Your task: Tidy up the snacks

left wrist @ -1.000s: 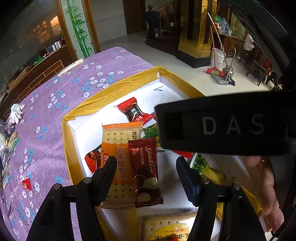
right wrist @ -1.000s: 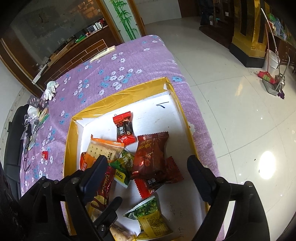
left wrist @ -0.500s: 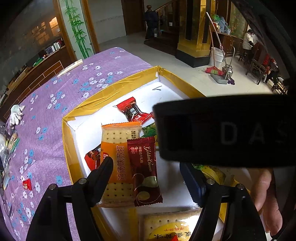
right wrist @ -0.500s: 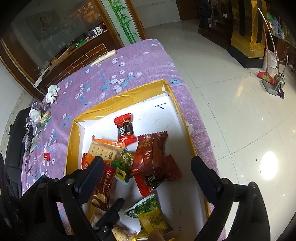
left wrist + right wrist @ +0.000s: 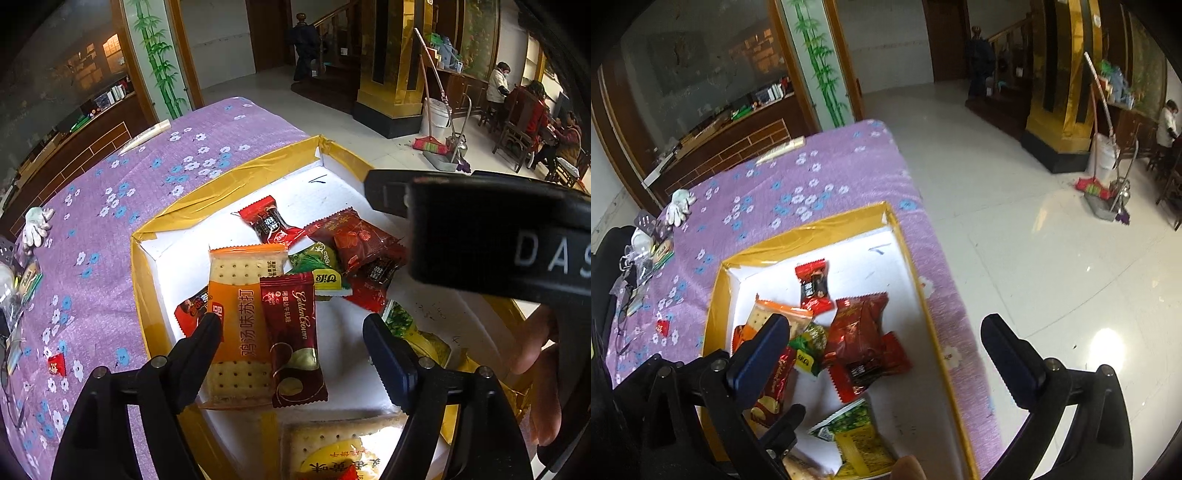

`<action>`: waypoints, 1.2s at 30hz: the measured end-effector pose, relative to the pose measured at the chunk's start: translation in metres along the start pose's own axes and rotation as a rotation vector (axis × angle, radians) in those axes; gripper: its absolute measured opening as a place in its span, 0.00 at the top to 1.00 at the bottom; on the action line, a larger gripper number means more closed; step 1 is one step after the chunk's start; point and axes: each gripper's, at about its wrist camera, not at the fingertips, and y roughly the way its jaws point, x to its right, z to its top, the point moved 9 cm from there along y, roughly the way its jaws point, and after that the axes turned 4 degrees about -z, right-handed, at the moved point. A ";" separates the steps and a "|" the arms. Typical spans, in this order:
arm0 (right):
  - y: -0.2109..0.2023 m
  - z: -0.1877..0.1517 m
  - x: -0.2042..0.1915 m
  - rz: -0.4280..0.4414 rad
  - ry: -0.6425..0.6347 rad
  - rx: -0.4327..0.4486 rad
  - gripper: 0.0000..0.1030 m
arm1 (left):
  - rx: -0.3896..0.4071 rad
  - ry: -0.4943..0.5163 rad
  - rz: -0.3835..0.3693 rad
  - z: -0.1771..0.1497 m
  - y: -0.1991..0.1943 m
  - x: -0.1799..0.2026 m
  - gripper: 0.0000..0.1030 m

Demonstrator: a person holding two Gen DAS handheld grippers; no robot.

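Observation:
A white tray with a gold-taped rim holds several snack packets. My left gripper hovers low over it, jaws opening. An orange cracker pack and a dark red Golden Crown packet lie flat between the fingers, untouched by the pads. Beyond them lie a red candy, a dark red bag and a green packet. My right gripper hangs higher over the tray, jaws opening wide and holding nothing, above the dark red bag.
The purple flowered cloth carries a white glove, a small red candy and clutter at its left edge. The right gripper's black housing blocks the tray's right side. The table's right edge drops to tiled floor.
Both pairs of jaws have spread wider. The right gripper has lifted and tilted up, and its housing has slid right in the left wrist view, uncovering the dark red bag. The left gripper has stayed put.

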 end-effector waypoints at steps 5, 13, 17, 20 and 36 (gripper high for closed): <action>-0.006 -0.003 0.006 -0.018 0.000 0.036 0.00 | 0.001 0.007 -0.001 0.000 -0.001 0.002 0.19; -0.013 -0.017 0.014 -0.022 0.043 0.024 0.00 | 0.006 0.011 -0.001 -0.004 -0.005 0.002 0.18; -0.023 -0.023 0.014 -0.018 0.055 0.027 0.00 | 0.010 0.005 -0.003 -0.009 -0.012 -0.001 0.18; -0.033 -0.030 0.010 -0.006 0.061 0.031 0.00 | 0.029 0.011 0.002 -0.012 -0.023 -0.002 0.18; -0.103 -0.098 -0.019 0.027 0.092 0.049 0.00 | 0.120 0.126 -0.038 -0.066 -0.102 -0.007 0.08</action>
